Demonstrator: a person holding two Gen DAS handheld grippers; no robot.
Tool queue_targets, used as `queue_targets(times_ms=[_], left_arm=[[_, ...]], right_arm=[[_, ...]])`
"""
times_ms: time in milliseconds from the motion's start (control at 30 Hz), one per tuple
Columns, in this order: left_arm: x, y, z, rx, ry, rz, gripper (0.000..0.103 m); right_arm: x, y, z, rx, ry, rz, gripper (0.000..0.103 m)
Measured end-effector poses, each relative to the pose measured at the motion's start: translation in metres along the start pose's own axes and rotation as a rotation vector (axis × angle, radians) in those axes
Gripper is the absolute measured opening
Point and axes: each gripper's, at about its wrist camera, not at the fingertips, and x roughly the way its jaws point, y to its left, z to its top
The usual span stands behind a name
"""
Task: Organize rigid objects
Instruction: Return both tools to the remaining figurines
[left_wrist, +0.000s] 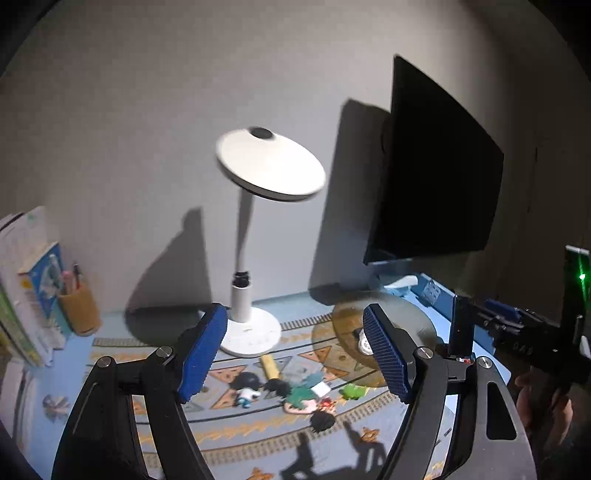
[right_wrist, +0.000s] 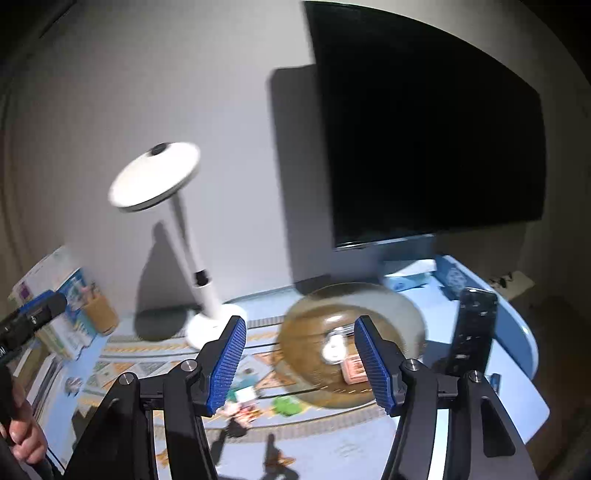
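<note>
Both claws — left claw (left_wrist: 295, 347), right claw (right_wrist: 299, 362) — hover spread wide, empty, above the figurines (left_wrist: 284, 395).

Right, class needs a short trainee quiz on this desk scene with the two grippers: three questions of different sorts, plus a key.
1. True or false: the left gripper holds a toy figure.
2. Multiple choice: the small toy figures lie A) inside the round glass bowl; B) on the patterned desk mat; C) in the brown pen cup.
3. Fill in: the white disc-headed desk lamp stands to the ____ of the black monitor.

Key: 1 false, both grippers' jaws stand open and empty; 2 B; 3 left.
</note>
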Motion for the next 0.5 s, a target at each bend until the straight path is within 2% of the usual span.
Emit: queue_targets(times_ms=[100, 233, 267, 333, 367, 433, 500], left_arm=[[-0.022, 0.018, -0.008, -0.017, -0.015, 0.024, 0.075], [-0.025, 0.04, -0.03, -0.041, 0.014, 0.047, 0.075], [-0.02, 0.045, -0.038, -0.045, 0.033, 0.057, 0.075], [-0.006, 0.054, -0.057, -0.054, 0.087, 0.082, 0.075], [0.004, 0.059, -0.068, -0.057, 0.118, 0.101, 0.075], [0.028, 0.065, -0.092, -0.05, 0.188, 0.148, 0.075], [0.054, 0.074, -0.118, -0.046, 0.282, 0.197, 0.075]], right_arm=[[-0.005, 0.019, -0.009, -0.018, 0.003, 0.038, 0.059], [-0.002, 0.035, -0.028, -0.025, 0.018, 0.065, 0.061], [0.002, 0.039, -0.037, -0.032, 0.023, 0.055, 0.063], [0.014, 0.046, -0.055, -0.044, 0.036, 0.037, 0.081], [0.022, 0.048, -0.065, -0.044, 0.044, 0.035, 0.085], [0.042, 0.046, -0.086, -0.027, 0.09, 0.043, 0.086], [0.067, 0.039, -0.106, 0.027, 0.175, 0.07, 0.086]])
